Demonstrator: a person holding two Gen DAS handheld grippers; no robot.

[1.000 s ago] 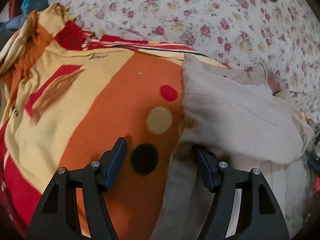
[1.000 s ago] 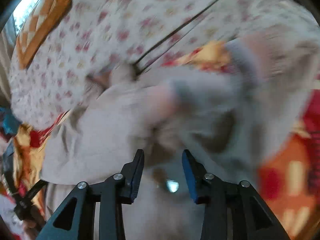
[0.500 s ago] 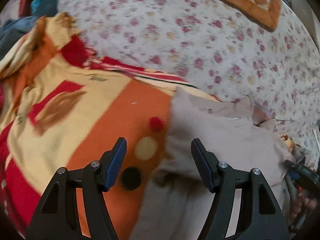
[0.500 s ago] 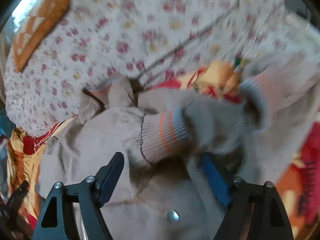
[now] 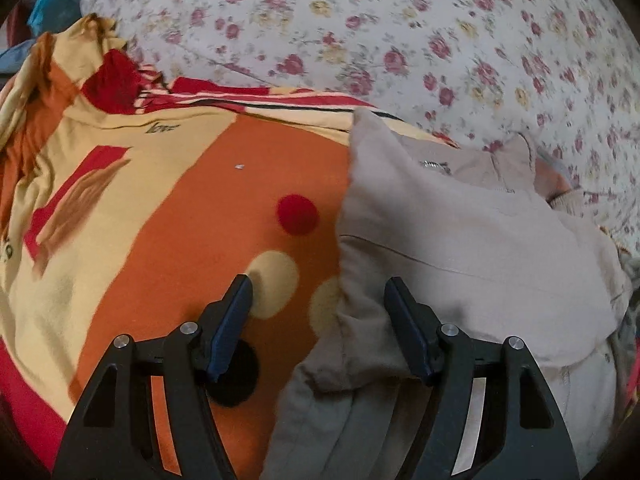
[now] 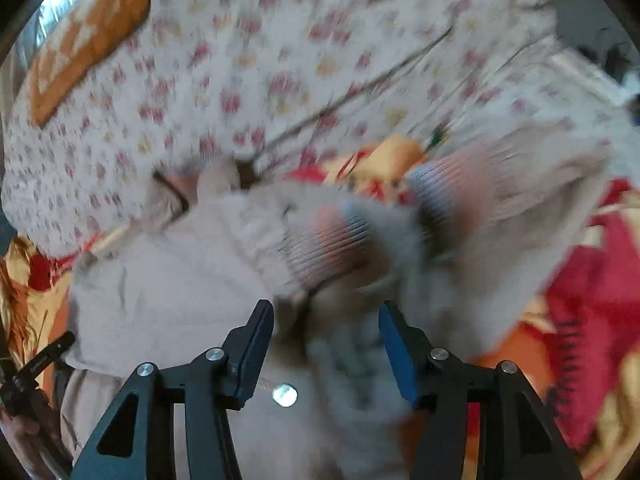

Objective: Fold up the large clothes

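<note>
A white floral-print bedsheet [image 5: 360, 28] is lying beyond an orange, yellow and red patterned blanket [image 5: 168, 208]. A partly folded beige fabric jacket [image 5: 472, 256] is resting on that blanket (ribbed cuffs blurred). The left gripper [image 5: 318, 312] is spreading over the jacket's edge; the right gripper [image 6: 326, 336] is gaping above the jacket.

- You have one beige jacket [image 5: 460, 248], lying on one orange patterned blanket [image 5: 168, 208].
- Two ribbed cuffs [image 6: 332, 240] lie on the jacket.
- One floral sheet [image 5: 360, 32] sits beyond the jacket.
- One orange quilted piece [image 6: 88, 40] rests on that sheet, farther from the jacket.
</note>
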